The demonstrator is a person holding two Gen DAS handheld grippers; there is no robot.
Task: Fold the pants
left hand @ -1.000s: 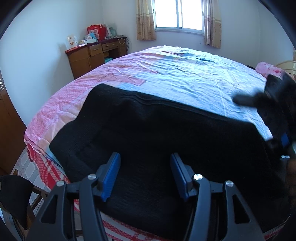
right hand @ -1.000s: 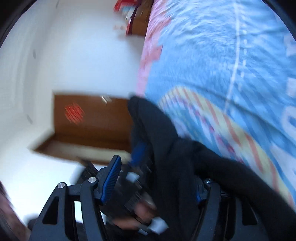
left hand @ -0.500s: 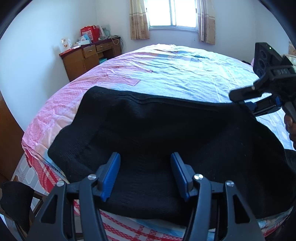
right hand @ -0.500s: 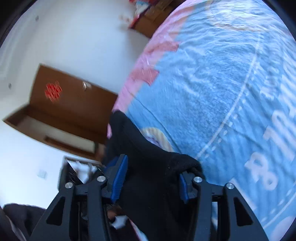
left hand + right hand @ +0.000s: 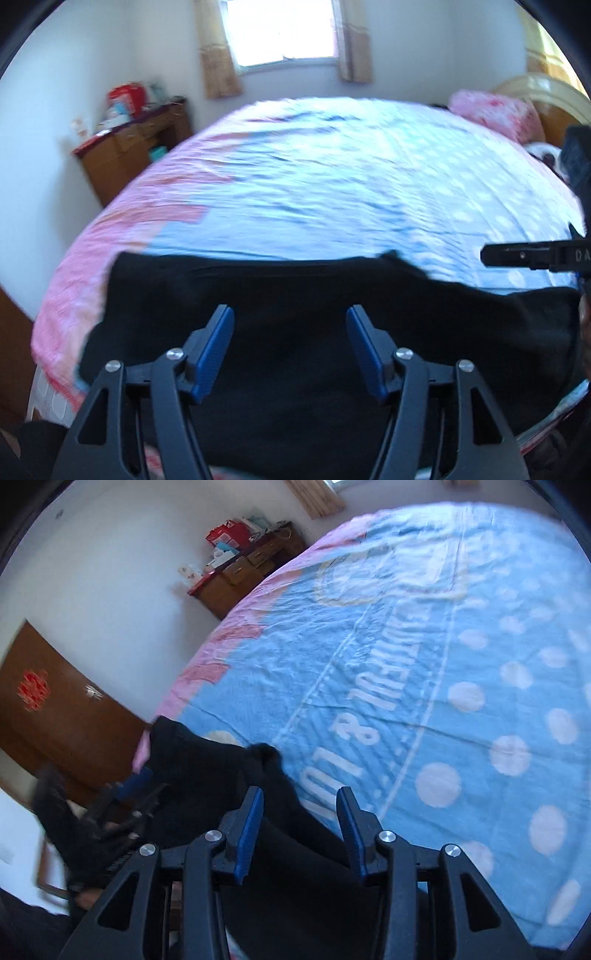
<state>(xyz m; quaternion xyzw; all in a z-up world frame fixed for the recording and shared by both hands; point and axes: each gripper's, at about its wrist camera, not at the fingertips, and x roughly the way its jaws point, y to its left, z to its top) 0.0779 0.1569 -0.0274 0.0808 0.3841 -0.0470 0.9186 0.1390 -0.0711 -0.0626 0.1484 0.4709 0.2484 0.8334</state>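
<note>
From my left wrist camera, the left gripper (image 5: pixel 290 347) hangs released, its blue pads spread wide over the black pants (image 5: pixel 295 314), which lie flattened across the near edge of the bed (image 5: pixel 332 177); nothing sits between the pads, and I cannot tell whether they touch the cloth beneath. The pants run in a broad dark band from the pink border at left to the frame's right edge, with a small peak of fabric raised along their far hem. At right, just above that band, the right gripper (image 5: pixel 532 255) shows only as a black bar, blurred. From my right wrist camera, the right gripper (image 5: pixel 300 825) is likewise released, pads apart and holding nothing; the pants (image 5: pixel 207 775) lie under and to the left of it, their edge crossing the gap between the pads, with blue polka-dot sheet showing on the right side. Further left, over the pants' end, the left gripper (image 5: pixel 133 786) appears smeared by motion. Beyond the pants the bed stretches bare of clothing toward a pink pillow (image 5: pixel 495 114), a wooden dresser (image 5: pixel 129 155) against the wall, and a curtained window (image 5: pixel 280 33).
</note>
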